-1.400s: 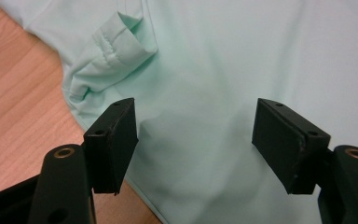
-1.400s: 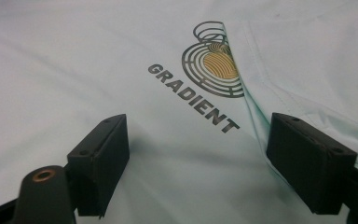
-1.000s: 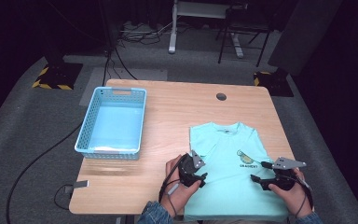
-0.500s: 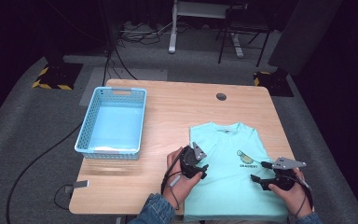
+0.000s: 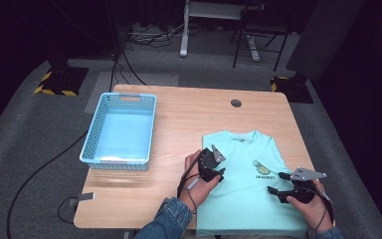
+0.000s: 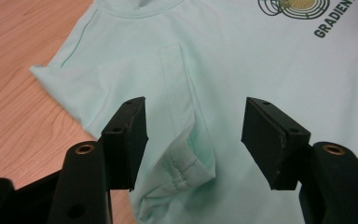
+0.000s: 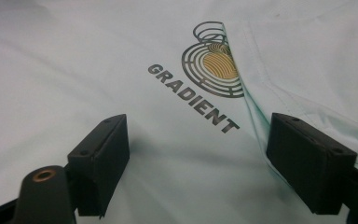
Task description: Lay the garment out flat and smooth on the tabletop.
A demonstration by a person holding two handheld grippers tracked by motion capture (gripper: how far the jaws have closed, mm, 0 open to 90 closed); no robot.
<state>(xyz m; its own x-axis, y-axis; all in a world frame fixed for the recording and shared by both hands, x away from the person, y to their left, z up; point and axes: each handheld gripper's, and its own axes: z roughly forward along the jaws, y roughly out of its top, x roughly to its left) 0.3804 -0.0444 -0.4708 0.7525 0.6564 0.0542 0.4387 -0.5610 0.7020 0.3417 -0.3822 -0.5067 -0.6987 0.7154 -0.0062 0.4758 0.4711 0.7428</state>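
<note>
Shirt: mint-green T-shirt (image 5: 246, 186) laid flat on the near right part of the tabletop (image 5: 189, 114), collar toward the far edge, hem at the near edge.
Shirt print: round gold-and-dark logo with the word GRADIENT (image 7: 193, 98), on the chest toward the person's right.
Left sleeve: folded in over the shirt body; its hemmed cuff (image 6: 184, 161) stands up in a loose hump, as the left gripper view shows.
Left hand-held gripper (image 5: 212, 162): over the shirt's left edge, held in the left hand (image 5: 199, 184). Jaws partly open and have just been closing; the raised sleeve cuff sits between them, but a gap shows on both sides and neither pad presses the cloth.
Right hand-held gripper (image 5: 277, 183): low over the shirt's right side near the print, held in the right hand (image 5: 311, 204). Jaws stand apart, with flat cloth under them; nothing gripped.
Right sleeve: folded in as well; its edge (image 7: 254, 109) runs just beside the logo, passing close by the right-side jaw in the right gripper view.
Basket: light blue perforated plastic basket (image 5: 92, 144) on the left part of the tabletop, well apart from the shirt.
Tabletop detail: small dark round cable hole (image 5: 236, 103) near the far edge, beyond the collar.
Person: denim sleeve (image 5: 166, 221) on the left forearm, coming in from the near edge.
</note>
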